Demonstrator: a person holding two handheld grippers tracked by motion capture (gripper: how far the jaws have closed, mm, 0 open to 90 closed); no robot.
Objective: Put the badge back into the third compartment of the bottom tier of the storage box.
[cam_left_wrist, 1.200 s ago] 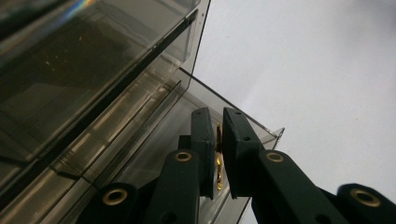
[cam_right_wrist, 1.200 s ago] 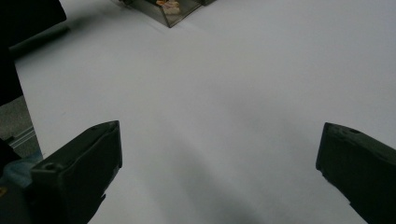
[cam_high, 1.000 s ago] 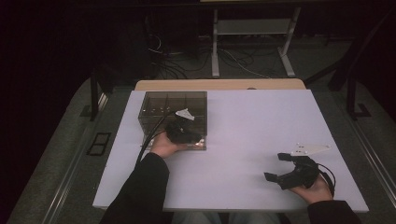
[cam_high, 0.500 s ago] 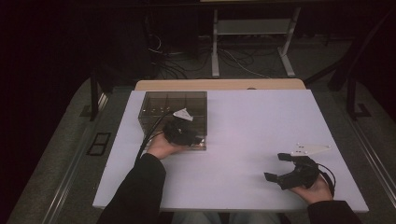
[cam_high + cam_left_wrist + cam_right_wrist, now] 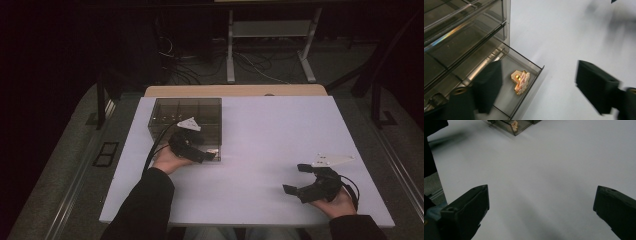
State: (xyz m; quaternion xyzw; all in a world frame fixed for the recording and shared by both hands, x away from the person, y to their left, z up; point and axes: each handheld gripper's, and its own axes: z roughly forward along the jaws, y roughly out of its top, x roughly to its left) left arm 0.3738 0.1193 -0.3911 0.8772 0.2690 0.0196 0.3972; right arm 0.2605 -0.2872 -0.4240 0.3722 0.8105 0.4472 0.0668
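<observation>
Your left gripper (image 5: pixel 537 87) has just been opening — jaws apart, empty, directly above the hair clip (image 5: pixel 520 81) lying in the pulled-out drawer (image 5: pixel 534 75); your right gripper (image 5: pixel 307 182), also spread, rests well apart.

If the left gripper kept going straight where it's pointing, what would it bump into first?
Probably the open drawer of the smoky clear box. The left gripper, jaws just opened with nothing between them, points at the drawer's front corner, where a small hair clip lies. Depth is unclear.
</observation>
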